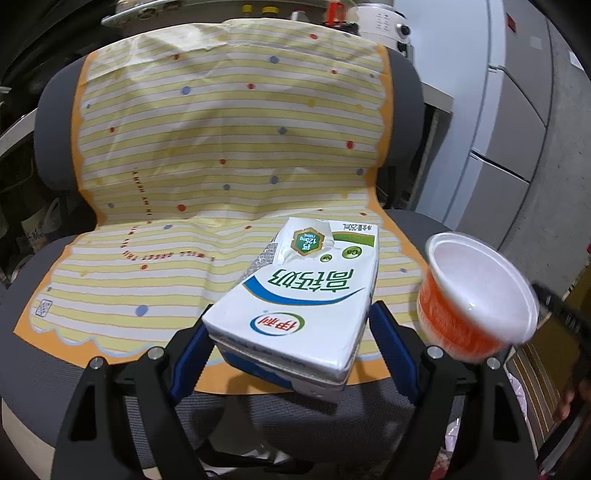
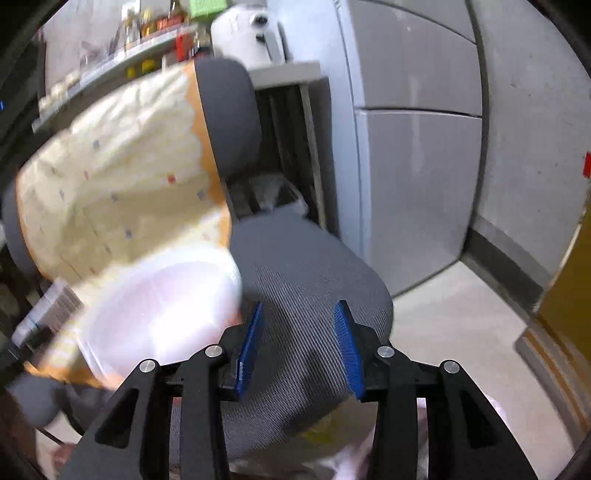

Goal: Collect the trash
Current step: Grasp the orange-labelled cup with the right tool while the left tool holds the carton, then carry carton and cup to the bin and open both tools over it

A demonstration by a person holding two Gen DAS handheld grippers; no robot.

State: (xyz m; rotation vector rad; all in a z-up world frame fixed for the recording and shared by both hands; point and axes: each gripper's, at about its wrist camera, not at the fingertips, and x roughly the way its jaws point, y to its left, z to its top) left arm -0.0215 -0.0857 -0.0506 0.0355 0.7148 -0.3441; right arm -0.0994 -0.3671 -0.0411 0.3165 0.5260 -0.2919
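Note:
A white milk carton (image 1: 295,295) with green and blue print is tilted above the chair seat, and my left gripper (image 1: 290,321) is shut on its sides with the blue pads (image 1: 192,362). An orange cup (image 1: 476,295) with a white inside is blurred and tipped in the air off the seat's right edge. In the right wrist view the cup (image 2: 159,314) lies left of my left finger, outside the jaws. My right gripper (image 2: 299,306) is open, with only the grey seat showing between its pads (image 2: 347,343).
A grey mesh office chair (image 2: 306,258) carries a yellow striped cloth (image 1: 221,129) with coloured dots over its seat and back. Grey cabinets (image 2: 417,147) stand to the right. A pale plastic bag (image 2: 354,454) shows below the seat. A shelf with bottles (image 2: 147,22) is behind.

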